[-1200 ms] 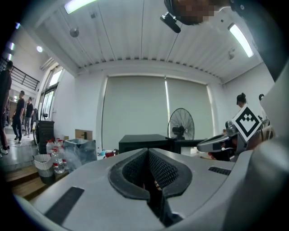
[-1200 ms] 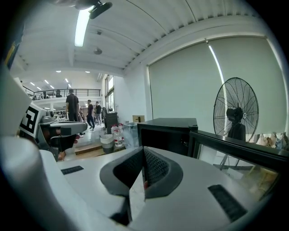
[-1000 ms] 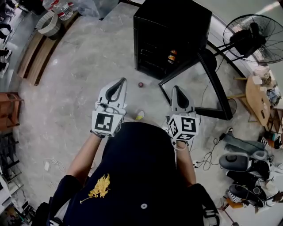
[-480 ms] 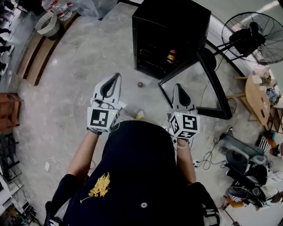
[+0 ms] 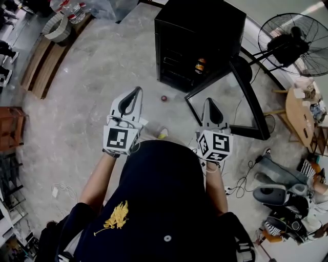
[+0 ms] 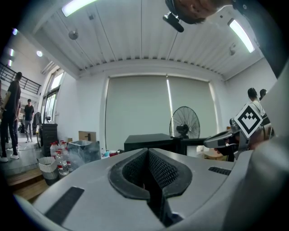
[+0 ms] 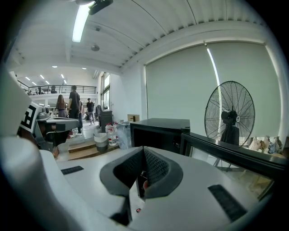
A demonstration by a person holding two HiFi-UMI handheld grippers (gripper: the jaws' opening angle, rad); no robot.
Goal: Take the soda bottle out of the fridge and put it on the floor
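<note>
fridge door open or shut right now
Open. In the head view the glass door of the fridge stands swung out to the right, leaving the shelves and the soda bottle inside exposed.

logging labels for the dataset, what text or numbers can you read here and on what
No words or numbers can be read.
soda bottle label, in the fridge: too small.
water bottles labels: too small.
left gripper and right gripper cubes: square markers, no letters.
</note>
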